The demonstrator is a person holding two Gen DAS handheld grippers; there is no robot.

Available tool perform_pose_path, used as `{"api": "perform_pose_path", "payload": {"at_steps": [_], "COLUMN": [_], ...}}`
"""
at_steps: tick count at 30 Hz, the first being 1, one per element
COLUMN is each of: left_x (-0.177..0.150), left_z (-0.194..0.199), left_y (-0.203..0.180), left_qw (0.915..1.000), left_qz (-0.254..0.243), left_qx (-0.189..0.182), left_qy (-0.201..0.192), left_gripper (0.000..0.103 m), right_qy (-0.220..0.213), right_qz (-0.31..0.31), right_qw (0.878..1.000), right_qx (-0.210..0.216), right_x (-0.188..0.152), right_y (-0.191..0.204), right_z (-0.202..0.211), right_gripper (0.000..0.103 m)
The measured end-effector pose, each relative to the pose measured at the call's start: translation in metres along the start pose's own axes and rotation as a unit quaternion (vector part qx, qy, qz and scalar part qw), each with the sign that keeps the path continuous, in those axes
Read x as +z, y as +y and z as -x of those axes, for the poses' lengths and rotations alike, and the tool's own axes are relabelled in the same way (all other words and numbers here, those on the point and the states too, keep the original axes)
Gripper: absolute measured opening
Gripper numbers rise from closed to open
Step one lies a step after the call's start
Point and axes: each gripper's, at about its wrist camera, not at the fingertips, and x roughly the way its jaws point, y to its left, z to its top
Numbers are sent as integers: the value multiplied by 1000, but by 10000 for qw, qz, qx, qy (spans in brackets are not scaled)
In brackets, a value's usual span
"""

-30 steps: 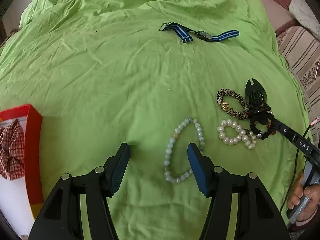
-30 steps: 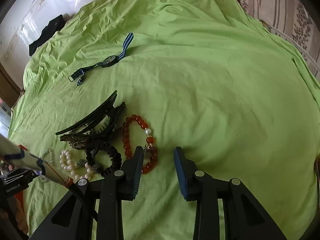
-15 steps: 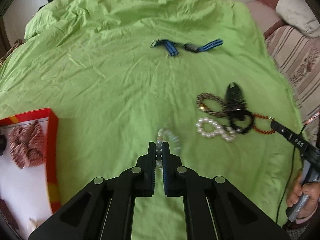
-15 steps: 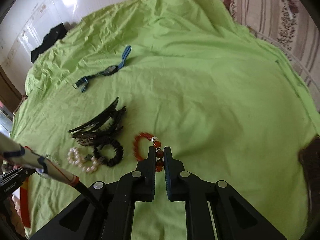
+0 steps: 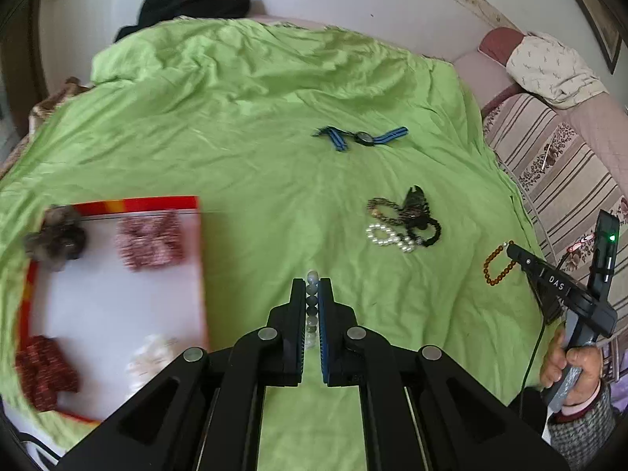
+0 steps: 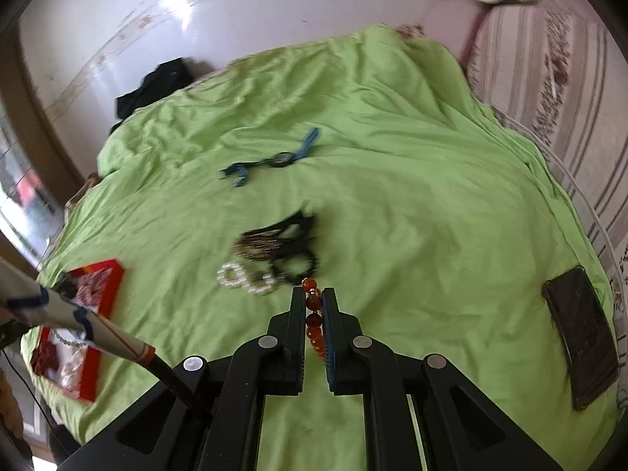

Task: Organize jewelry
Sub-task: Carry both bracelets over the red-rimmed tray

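My left gripper (image 5: 312, 288) is shut on a pale green bead bracelet (image 5: 312, 278), lifted above the green sheet. My right gripper (image 6: 314, 298) is shut on a red bead bracelet (image 6: 312, 306), also lifted; it shows hanging from the right gripper in the left wrist view (image 5: 496, 265). A red-rimmed white tray (image 5: 117, 298) with scrunchies lies at the left. A white pearl bracelet (image 5: 388, 237), a leopard hair band (image 5: 382, 210), a black scrunchie (image 5: 428, 231) and a black claw clip (image 5: 416, 198) lie together mid-sheet. A blue-strapped watch (image 5: 363, 137) lies farther back.
The green sheet (image 5: 255, 137) covers the bed. A dark phone (image 6: 585, 329) lies at its right edge. A striped cover (image 5: 561, 165) and a pillow (image 5: 549, 66) are to the right. Black cloth (image 5: 188, 4) lies at the far edge by the wall.
Both grippers went from open over their bracelets to shut on them and have lifted them off the sheet. The left has swung toward the tray.
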Motion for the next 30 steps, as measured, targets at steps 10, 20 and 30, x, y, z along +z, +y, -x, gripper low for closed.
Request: {"api": "perform_pose_path", "payload": {"at_steps": [10, 20, 30], "left_x": [-25, -35, -42], "left_z": [49, 24, -16], "left_y": [106, 188, 245], "left_qw": [9956, 9889, 9771], "left_qz": [427, 1254, 1881], "left_qx": [833, 782, 848], "left_qy": [-37, 174, 512], "left_gripper": [5, 5, 5], "right_qy": [129, 544, 1057], "right_qz": [805, 1596, 2033], "right_qw": [9953, 9802, 9571], "right_qx": [519, 1040, 1770], "right_x": [-14, -27, -39], "right_y": [102, 219, 346], "right_z": [4, -26, -70], "right_gripper": [8, 8, 9]}}
